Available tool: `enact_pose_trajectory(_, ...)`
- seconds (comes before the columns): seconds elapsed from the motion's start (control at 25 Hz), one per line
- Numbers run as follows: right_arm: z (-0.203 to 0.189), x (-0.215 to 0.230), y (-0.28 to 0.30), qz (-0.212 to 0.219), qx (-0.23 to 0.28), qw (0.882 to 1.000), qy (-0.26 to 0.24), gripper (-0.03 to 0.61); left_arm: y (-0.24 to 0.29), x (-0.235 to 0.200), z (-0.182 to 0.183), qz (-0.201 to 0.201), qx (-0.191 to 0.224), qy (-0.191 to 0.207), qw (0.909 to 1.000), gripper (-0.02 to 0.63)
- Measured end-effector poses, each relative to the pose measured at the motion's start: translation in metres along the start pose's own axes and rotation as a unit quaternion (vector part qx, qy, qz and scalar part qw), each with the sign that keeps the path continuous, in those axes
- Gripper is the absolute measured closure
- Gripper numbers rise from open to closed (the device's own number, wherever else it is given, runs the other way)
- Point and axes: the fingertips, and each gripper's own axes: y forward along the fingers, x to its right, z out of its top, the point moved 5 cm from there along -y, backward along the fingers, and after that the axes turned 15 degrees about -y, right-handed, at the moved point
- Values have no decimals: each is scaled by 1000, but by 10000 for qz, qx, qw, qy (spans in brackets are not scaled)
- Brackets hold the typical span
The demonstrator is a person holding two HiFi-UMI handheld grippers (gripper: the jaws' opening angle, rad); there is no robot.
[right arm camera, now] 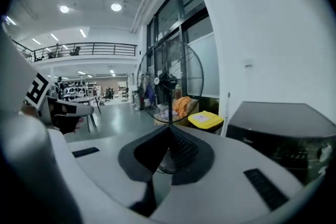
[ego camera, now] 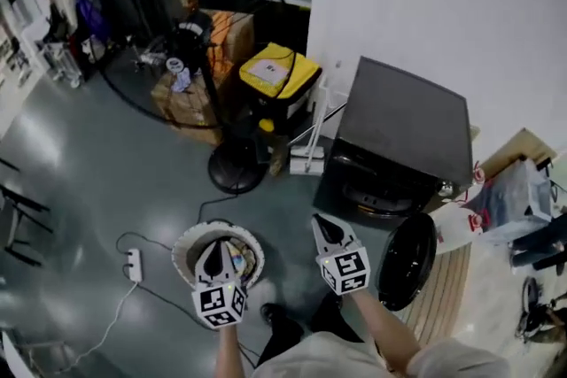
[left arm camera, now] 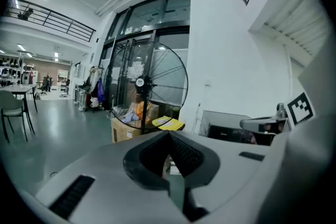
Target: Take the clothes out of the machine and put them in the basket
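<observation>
**Both claws shut, empty; clothes in basket**

Far L on grey floor: white power strip [ego camera: 134, 264], cable trailing, clear of the work area. Next, round white plastic basket [ego camera: 183, 245] w/ mixed light clothes [ego camera: 241, 258] inside. Parked near the machine's front, prob. to keep transfers short. Left gripper [ego camera: 215, 245] over the basket, jaws together, nothing betw. them. Pointed out across the room rather than down into the load, so judged not reaching for anything.

Behind, tall black floor fan [ego camera: 235, 165], unrelated.

Right gripper [ego camera: 321, 222] just R of the basket, jaws closed too, nothing held. Aimed roughly toward the machine.

Far R: black boxy washing machine [ego camera: 403, 128], round dark door [ego camera: 407, 261] swung wide open, leaving the front opening free. Inside too dark to tell if any clothes remain.
</observation>
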Motion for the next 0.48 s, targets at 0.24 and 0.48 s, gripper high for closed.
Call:
enact_pose_trajectory(0.24, 0, 96, -78, -878, 4, 9961, 119, 555, 22, 86, 17, -570, 11, 243, 9981, 595)
enact_pose_trajectory(0.48, 6, 151, -132, -1350, 63, 9908, 57, 556, 24, 139, 30, -799, 117, 264, 9964, 595)
